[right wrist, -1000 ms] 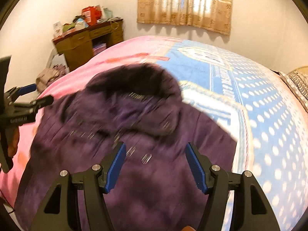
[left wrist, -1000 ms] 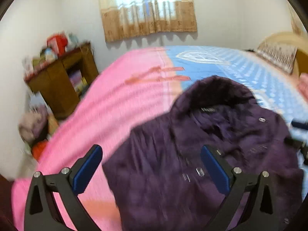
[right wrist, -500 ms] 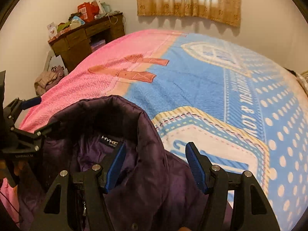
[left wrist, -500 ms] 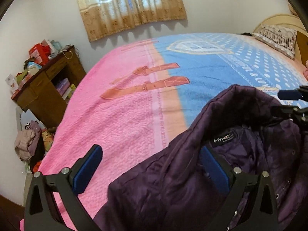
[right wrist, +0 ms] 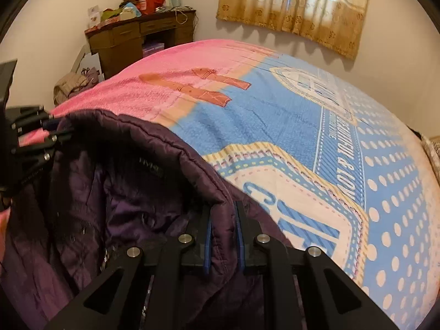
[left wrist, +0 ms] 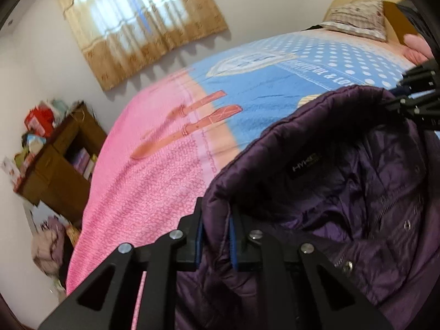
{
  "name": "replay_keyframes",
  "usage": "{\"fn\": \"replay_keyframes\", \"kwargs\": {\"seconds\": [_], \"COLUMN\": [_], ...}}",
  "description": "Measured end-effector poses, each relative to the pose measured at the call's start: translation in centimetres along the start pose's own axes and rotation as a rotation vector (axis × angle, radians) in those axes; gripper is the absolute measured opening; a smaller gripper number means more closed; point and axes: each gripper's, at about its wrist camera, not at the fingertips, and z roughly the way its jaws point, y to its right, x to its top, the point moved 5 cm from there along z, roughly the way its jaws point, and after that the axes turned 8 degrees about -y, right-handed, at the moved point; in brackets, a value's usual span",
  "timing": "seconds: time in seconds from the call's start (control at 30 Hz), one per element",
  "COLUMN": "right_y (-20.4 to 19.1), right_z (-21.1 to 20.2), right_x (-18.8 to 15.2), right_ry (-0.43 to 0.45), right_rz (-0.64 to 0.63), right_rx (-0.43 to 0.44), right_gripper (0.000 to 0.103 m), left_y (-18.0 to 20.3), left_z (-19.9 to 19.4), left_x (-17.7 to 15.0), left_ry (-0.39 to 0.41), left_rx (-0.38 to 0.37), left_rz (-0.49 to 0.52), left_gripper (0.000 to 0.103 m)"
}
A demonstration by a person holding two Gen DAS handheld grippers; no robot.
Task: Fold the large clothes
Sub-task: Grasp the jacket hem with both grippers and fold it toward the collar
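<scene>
You have a purple puffer jacket (left wrist: 343,192) by its collar (left wrist: 275,143), one gripper on each side. Your left gripper (left wrist: 216,240) has its fingers (left wrist: 198,243) squeezed tight on the collar's edge — the blue pads press the purple cloth from both sides. Your right gripper (right wrist: 223,243) does the same thing on the other side of the collar, its fingers (right wrist: 208,244) clamped on the stitched rim.

The jacket hangs open between the two grippers, so you can look down into the shiny lining. A small dark label (left wrist: 306,166) sits inside at the back of the neck. You can see metal snaps (left wrist: 347,267) and a zipper down the front.

The jacket is over the bed (right wrist: 275,126), near its close edge. The bedspread under it is pink on one side and blue with pale dots on the other.

Past the bed stands a brown wooden desk (right wrist: 132,41) with boxes and bits piled on top. A heap of clothes (right wrist: 71,85) lies on the floor beside it. A tan curtain (right wrist: 297,8) hangs over the bright window, and a pillow (left wrist: 354,19) lies at the head of the bed.
</scene>
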Motion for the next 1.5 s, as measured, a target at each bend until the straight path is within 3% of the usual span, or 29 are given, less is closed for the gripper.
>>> {"fn": "replay_keyframes", "kwargs": {"seconds": [0.27,0.73,0.83,0.93,1.0,1.07,1.13,1.27,1.33,1.37,1.43,1.5], "right_y": [-0.4,-1.1,-1.3,-0.7,0.3,1.0,1.2,-0.5,-1.7,-2.2,-3.1,-3.4], "right_z": [1.6,3.7,3.4,1.6,-0.7,-3.0,-5.1,-3.2,0.3,1.9,4.0,4.4], "right_x": [-3.5,-6.0,-6.1,-6.2,-5.8,-5.0,-3.4,-0.3,-0.1,-0.5,-1.8,-2.9], "right_ry": [-0.058,-0.135,-0.159,-0.208,-0.183,-0.117,-0.008,0.066,0.003,-0.035,-0.075,-0.06], "right_rz": [-0.029,-0.079,-0.111,-0.067,0.018,0.094,0.202,0.281,0.286,0.286,0.255,0.236], "right_rx": [-0.032,-0.085,-0.108,-0.076,-0.038,-0.029,0.028,0.068,0.053,0.057,0.036,0.025], "right_gripper": [0.013,0.014,0.019,0.026,0.029,0.051,0.063,0.063,0.061,0.058,0.058,0.058], "left_y": [2.5,4.5,5.2,5.1,5.1,5.1,5.3,5.7,5.7,5.6,5.0,4.0], "left_z": [-0.4,1.7,1.8,1.8,1.8,2.0,2.0,1.9,1.3,0.5,-1.6,-4.7], "left_x": [-3.0,-5.2,-5.5,-5.3,-5.3,-5.4,-5.4,-5.6,-5.5,-5.4,-4.9,-3.9], "left_ry": [0.036,0.03,0.038,0.038,0.045,0.052,0.054,0.05,0.055,0.065,0.089,0.149], "left_rx": [0.101,0.209,0.248,0.249,0.254,0.267,0.274,0.287,0.297,0.291,0.23,0.153], "left_rz": [0.186,0.361,0.402,0.396,0.399,0.41,0.42,0.426,0.418,0.401,0.337,0.252], "left_gripper": [0.015,0.014,0.013,0.013,0.012,0.012,0.012,0.012,0.022,0.022,0.022,0.025]}}
